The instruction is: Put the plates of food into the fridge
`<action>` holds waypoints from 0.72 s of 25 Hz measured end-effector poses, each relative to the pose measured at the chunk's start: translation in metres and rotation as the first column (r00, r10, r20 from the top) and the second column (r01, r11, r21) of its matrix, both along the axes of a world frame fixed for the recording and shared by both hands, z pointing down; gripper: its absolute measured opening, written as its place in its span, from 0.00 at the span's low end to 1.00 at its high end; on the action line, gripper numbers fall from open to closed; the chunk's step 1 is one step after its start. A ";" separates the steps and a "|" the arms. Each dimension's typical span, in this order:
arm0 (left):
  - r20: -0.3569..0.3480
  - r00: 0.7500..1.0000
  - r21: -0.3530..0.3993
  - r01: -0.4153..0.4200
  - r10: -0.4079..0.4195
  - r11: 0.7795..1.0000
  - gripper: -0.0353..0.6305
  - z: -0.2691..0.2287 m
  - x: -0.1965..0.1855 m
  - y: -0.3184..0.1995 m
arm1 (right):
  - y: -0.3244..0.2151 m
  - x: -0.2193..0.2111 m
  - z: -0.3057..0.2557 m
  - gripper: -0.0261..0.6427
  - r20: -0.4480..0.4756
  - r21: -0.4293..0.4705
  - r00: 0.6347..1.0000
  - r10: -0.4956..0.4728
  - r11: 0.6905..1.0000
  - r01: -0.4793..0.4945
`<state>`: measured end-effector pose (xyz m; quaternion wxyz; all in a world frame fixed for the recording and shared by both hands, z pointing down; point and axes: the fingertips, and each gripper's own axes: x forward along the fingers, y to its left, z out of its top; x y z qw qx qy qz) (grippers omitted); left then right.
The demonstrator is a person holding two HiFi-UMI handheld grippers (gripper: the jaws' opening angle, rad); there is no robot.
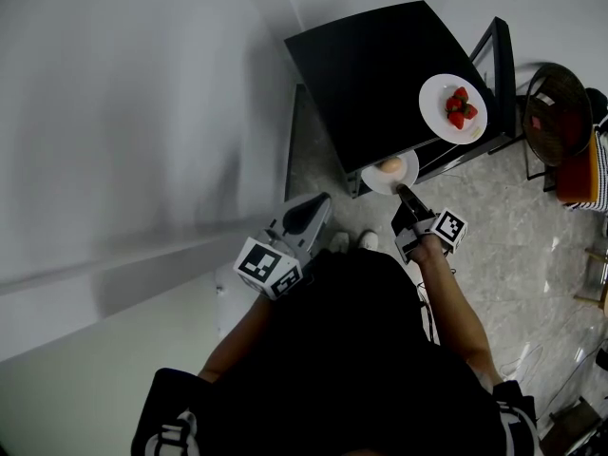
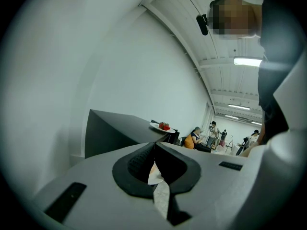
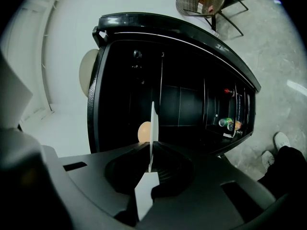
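Note:
A small white plate (image 1: 389,171) with a round tan piece of food (image 1: 389,164) hangs at the front of the black fridge (image 1: 370,74). My right gripper (image 1: 406,196) is shut on its near rim. In the right gripper view the plate (image 3: 152,128) shows edge-on between the jaws of the right gripper (image 3: 151,150), with the food (image 3: 144,132) to its left and the dark fridge interior (image 3: 182,99) behind. A second white plate of strawberries (image 1: 453,107) sits on the fridge top and also shows as the strawberry plate (image 2: 162,126). My left gripper (image 1: 313,207) is shut and holds nothing.
The fridge door (image 1: 502,65) stands open to the right, with cans (image 3: 228,122) on its shelf. A wicker chair (image 1: 556,112) stands on the stone floor to the right. A white wall (image 1: 123,112) runs along the left. The person's shoes (image 1: 369,240) are just before the fridge.

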<state>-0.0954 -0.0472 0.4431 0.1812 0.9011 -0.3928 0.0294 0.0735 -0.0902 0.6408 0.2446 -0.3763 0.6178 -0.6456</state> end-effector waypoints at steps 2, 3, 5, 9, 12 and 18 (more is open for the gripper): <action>0.003 1.000 -0.002 0.008 -0.008 1.000 0.09 0.000 -0.001 0.000 | -0.006 -0.003 0.002 0.09 -0.010 0.001 1.000 -0.010 1.000 0.010; 0.004 1.000 -0.003 0.011 -0.011 1.000 0.09 0.000 -0.002 0.000 | -0.009 -0.004 0.002 0.09 -0.012 0.002 1.000 -0.013 1.000 0.013; 0.006 1.000 0.002 0.017 -0.017 1.000 0.09 -0.001 -0.003 0.000 | -0.014 -0.007 0.002 0.09 -0.013 0.002 1.000 -0.015 1.000 0.015; 0.005 0.999 -0.008 0.032 -0.032 0.999 0.09 -0.001 -0.007 0.000 | -0.024 -0.010 0.006 0.09 -0.007 -0.010 1.000 -0.010 1.000 0.010; 0.007 0.999 0.000 0.039 -0.039 0.999 0.09 0.000 -0.010 -0.001 | -0.032 -0.013 0.009 0.09 -0.004 -0.017 1.000 -0.002 1.000 0.002; 0.012 0.999 -0.007 0.049 -0.049 0.999 0.09 0.000 -0.014 -0.002 | -0.044 -0.020 0.014 0.09 0.015 -0.039 1.000 0.015 0.999 -0.014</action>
